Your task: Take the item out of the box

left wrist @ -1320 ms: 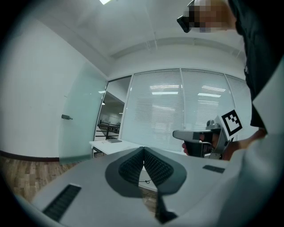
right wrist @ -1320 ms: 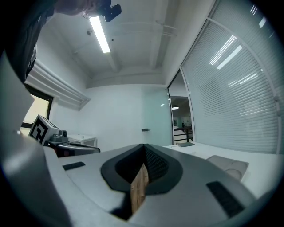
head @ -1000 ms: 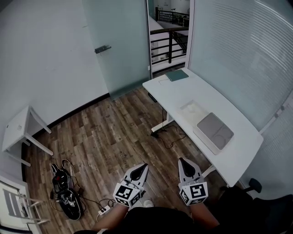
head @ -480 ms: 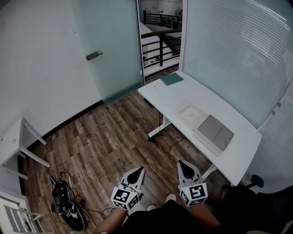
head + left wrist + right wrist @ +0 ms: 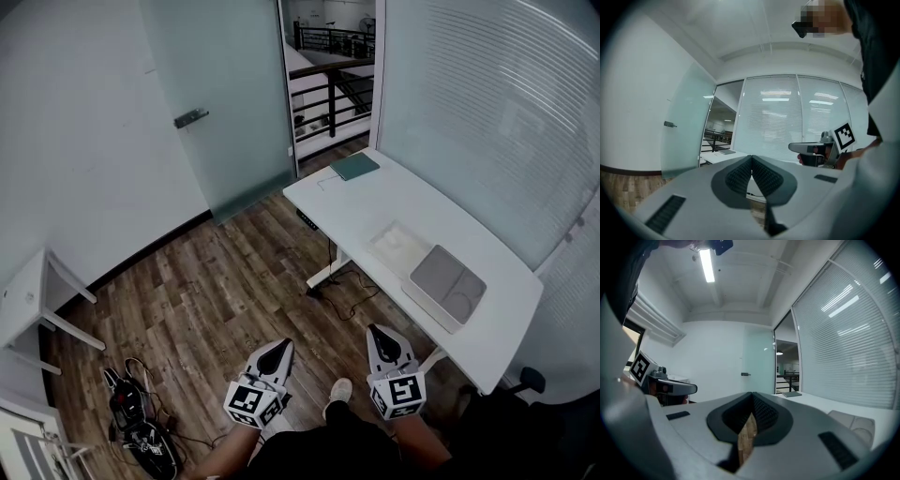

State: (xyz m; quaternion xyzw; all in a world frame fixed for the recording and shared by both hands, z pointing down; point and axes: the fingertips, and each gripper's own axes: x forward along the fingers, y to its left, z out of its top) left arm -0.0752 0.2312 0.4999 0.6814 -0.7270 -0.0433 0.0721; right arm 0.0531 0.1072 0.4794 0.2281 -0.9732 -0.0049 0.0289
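Observation:
A flat grey box (image 5: 448,281) lies on the white desk (image 5: 375,202) at the right, and it also shows as a pale box (image 5: 855,423) at the right edge of the right gripper view. Its lid looks down; what is inside is hidden. Both grippers hang low over the wood floor, well short of the desk. My left gripper (image 5: 284,345) is shut and empty, its pads meeting (image 5: 752,157). My right gripper (image 5: 377,330) is shut too, with nothing in it (image 5: 752,393). Each gripper view shows the other gripper beside it.
On the desk lie a pale tray-like item (image 5: 398,239) beside the box and a green notebook (image 5: 354,166) at the far end. A frosted glass door (image 5: 225,103) stands ahead. A small white table (image 5: 28,295) and a tangle of cables (image 5: 136,422) are at the left, a chair base (image 5: 530,380) at the right.
The head view has shifted, so the desk and door sit slightly differently. A shoe has come into view between the grippers. Both grippers stay shut and low.

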